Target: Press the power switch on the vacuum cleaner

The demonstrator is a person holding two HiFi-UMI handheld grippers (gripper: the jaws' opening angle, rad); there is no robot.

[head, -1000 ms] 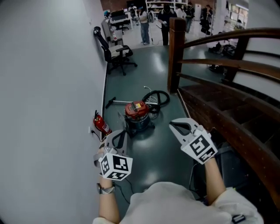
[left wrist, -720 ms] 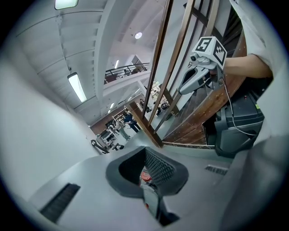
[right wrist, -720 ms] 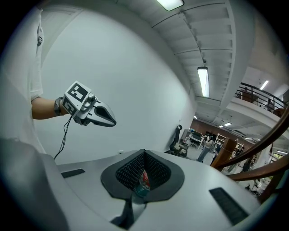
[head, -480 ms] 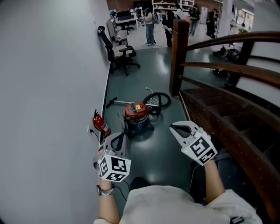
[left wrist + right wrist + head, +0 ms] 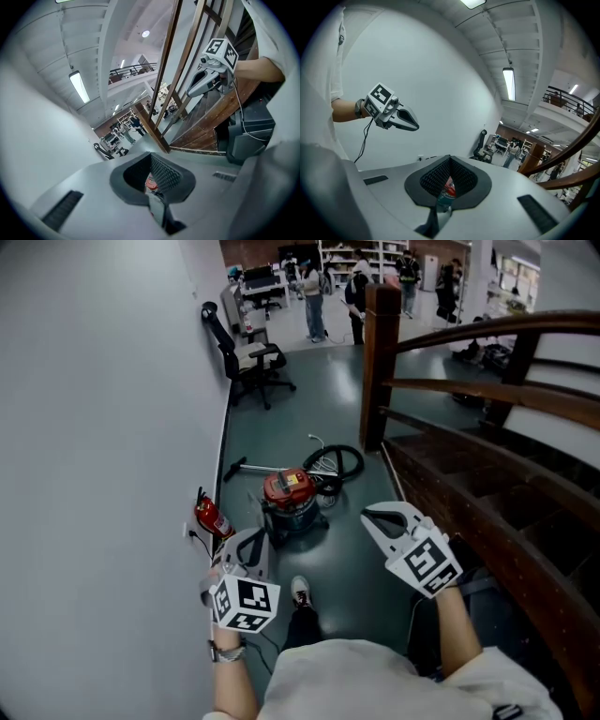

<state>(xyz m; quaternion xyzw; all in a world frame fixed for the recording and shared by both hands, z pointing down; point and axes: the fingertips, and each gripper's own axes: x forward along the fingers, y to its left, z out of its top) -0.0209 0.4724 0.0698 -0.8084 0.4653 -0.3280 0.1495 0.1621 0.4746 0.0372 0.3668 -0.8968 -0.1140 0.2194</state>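
The vacuum cleaner [image 5: 289, 495], a dark drum with a red top and a black hose [image 5: 336, 463] coiled behind it, stands on the green floor ahead of me. My left gripper [image 5: 249, 540] is held out short of it at the left, jaws together and empty. My right gripper [image 5: 371, 516] hovers at the right, also shut and empty. Through the notch between the left gripper's [image 5: 152, 176] pads a sliver of the vacuum [image 5: 151, 182] shows. The right gripper [image 5: 449, 180] frames the vacuum [image 5: 448, 188] the same way. Neither gripper touches it.
A white wall runs along the left, with a red fire extinguisher [image 5: 208, 516] at its foot. A wooden stair railing [image 5: 469, 390] and its post [image 5: 378, 362] bound the right. An office chair [image 5: 242, 352] and several people [image 5: 314, 296] are farther back. My shoe [image 5: 300, 592] shows below.
The vacuum cleaner sits slightly lower and nearer in the head view. My shoe has stepped into sight. Both grippers stay shut and have shifted little in the picture.
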